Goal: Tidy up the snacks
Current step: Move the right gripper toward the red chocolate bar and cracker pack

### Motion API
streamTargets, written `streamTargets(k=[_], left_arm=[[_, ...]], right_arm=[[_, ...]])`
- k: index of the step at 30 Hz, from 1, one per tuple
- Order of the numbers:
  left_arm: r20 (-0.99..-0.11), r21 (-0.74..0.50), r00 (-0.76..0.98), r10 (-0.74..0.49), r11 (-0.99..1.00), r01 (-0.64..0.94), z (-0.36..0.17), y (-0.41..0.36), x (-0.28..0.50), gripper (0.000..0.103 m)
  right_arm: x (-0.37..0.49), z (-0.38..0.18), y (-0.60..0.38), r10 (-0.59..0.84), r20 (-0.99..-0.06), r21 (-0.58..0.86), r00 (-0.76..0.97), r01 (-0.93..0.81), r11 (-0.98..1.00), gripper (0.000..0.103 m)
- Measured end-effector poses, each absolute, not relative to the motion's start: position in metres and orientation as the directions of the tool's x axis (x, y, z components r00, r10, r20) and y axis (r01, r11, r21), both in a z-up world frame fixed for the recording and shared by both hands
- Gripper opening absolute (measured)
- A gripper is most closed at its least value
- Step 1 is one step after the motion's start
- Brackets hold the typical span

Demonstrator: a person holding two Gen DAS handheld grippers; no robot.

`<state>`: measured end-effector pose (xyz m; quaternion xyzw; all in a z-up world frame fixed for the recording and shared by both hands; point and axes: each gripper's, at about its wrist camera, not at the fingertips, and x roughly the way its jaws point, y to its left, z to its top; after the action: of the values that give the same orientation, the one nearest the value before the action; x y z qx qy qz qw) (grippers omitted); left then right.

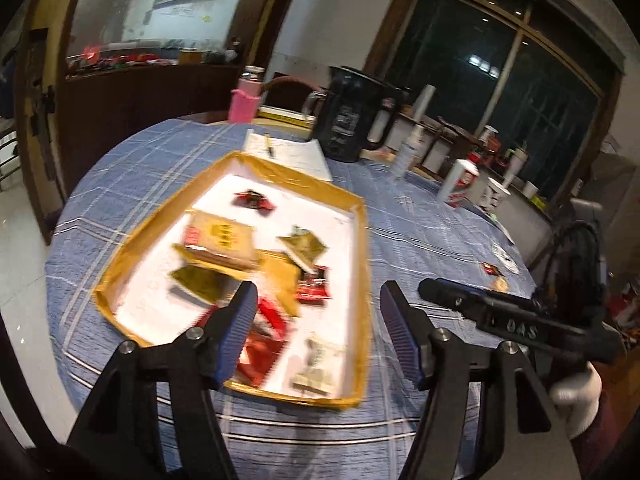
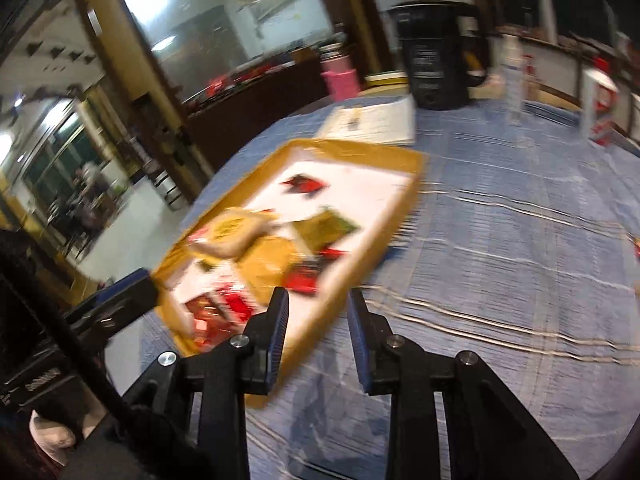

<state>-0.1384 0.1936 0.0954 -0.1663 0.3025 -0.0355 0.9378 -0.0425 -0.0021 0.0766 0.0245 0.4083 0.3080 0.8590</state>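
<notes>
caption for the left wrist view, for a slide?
Open left hand-held gripper above a yellow-rimmed tray of snack packets on a blue checked tablecloth.

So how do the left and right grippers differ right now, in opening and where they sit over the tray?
The left gripper has its jaws spread wide; the right gripper has a clearly narrower gap. The left gripper sits over the snack packets at the near end of the gold-rimmed tray; the right gripper sits at the tray's near corner, partly over the blue tablecloth. Both are empty, with black frames and blue pads.
</notes>
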Motion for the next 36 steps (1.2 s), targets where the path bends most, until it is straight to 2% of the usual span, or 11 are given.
streamTargets(k=[8, 17, 23, 27, 36], left_arm=[[-0.567, -0.314, 0.792, -0.227, 0.948, 0.047, 0.097, 0.147, -0.130, 0.065], [-0.594, -0.273, 0.763, -0.257, 0.956, 0.110, 0.093, 0.106, -0.126, 0.067], [-0.615, -0.236, 0.747, -0.251, 0.963, 0.129, 0.088, 0.089, -0.120, 0.067], [-0.630, -0.240, 0.733, -0.256, 0.962, 0.130, 0.082, 0.086, -0.111, 0.068], [-0.656, -0.241, 0.712, -0.251, 0.963, 0.117, 0.071, 0.090, -0.092, 0.068]], right_arm=[[-0.026, 0.074, -0.129, 0.415, -0.708, 0.302, 0.571, -0.287, 0.909, 0.029], [0.010, 0.074, -0.252, 0.201, -0.723, 0.270, 0.661, 0.002, 0.963, 0.030], [0.049, 0.059, -0.308, 0.203, -0.734, 0.389, 0.648, 0.157, 0.908, 0.030], [0.078, 0.049, -0.323, 0.204, -0.742, 0.439, 0.638, 0.233, 0.868, 0.034], [0.132, 0.026, -0.335, 0.165, -0.784, 0.453, 0.598, 0.370, 0.811, 0.034]])
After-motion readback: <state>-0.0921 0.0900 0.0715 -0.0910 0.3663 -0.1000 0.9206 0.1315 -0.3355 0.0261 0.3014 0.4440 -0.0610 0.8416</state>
